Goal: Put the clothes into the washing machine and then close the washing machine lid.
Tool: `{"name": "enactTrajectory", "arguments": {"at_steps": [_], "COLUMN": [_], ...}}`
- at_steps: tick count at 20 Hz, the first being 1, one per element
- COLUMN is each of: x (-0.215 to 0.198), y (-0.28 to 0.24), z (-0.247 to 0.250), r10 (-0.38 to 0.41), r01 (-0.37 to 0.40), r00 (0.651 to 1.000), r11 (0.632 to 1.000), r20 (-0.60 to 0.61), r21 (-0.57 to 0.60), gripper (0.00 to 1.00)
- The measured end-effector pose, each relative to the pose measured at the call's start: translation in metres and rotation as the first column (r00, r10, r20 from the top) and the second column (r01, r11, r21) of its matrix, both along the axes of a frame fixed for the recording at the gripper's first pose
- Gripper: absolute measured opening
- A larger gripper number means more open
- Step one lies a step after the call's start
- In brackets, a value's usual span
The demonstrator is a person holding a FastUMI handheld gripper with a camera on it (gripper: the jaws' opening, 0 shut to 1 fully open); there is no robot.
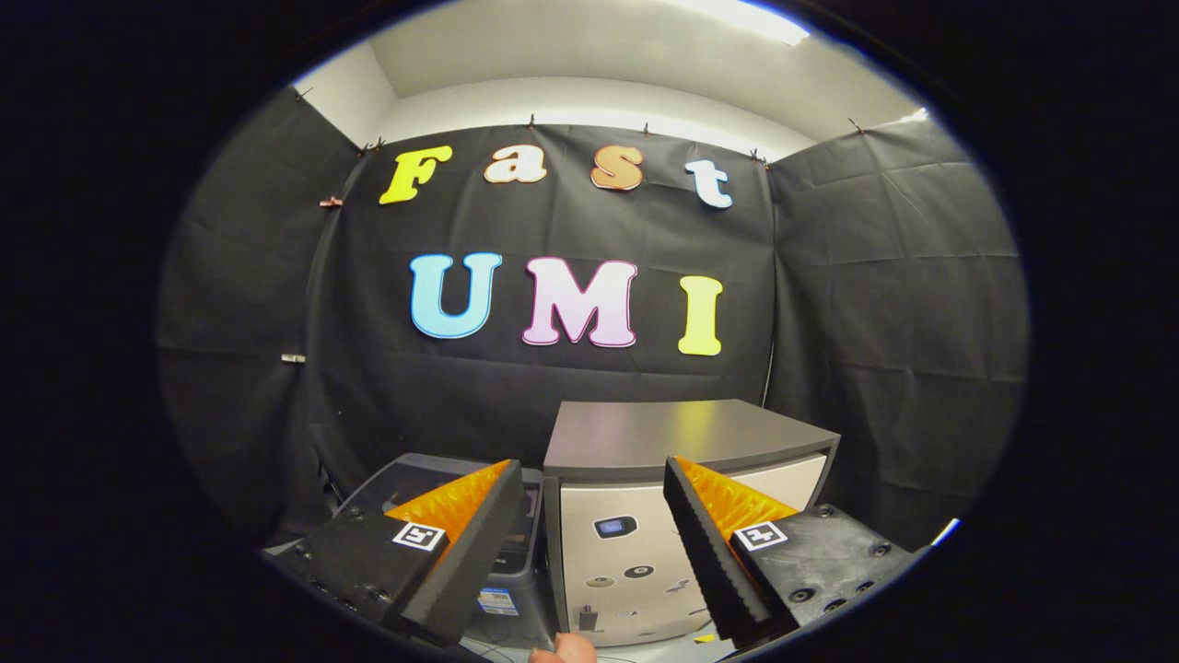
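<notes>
At the lower left of the frame, a dark bin-like box (419, 474) sits just beyond my left finger (461, 543), touching the side of the washing machine (682, 442). My tongs (594, 534) are spread wide and hold nothing, and the washing machine stands between and just beyond the fingers at lower centre, its grey lid lying flat and closed, its pale front carrying a small panel. At the bottom edge, between the fingers, part of a hand (564, 650) shows.

Orange-ridged black tongs (589, 543); cream-fronted, dark-grey-topped washing machine (636, 552)
</notes>
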State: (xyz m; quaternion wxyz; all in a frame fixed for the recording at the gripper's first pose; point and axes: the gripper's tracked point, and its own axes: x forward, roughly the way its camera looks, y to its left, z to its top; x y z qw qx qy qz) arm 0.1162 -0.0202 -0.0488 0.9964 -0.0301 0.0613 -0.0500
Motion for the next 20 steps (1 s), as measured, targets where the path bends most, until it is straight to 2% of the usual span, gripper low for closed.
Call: {"name": "enactTrajectory", "arguments": {"at_steps": [7,20], "x": [0.003,-0.005], "y": [0.017,-0.003], "z": [0.007,0.020], "r10": [0.040,0.006], "r01": [-0.040,-0.008], "r00": [0.999,0.998], "r11": [0.999,0.999], "r20": [0.015,0.058], "r21": [-0.008,0.033], "gripper": [0.98,0.98]}}
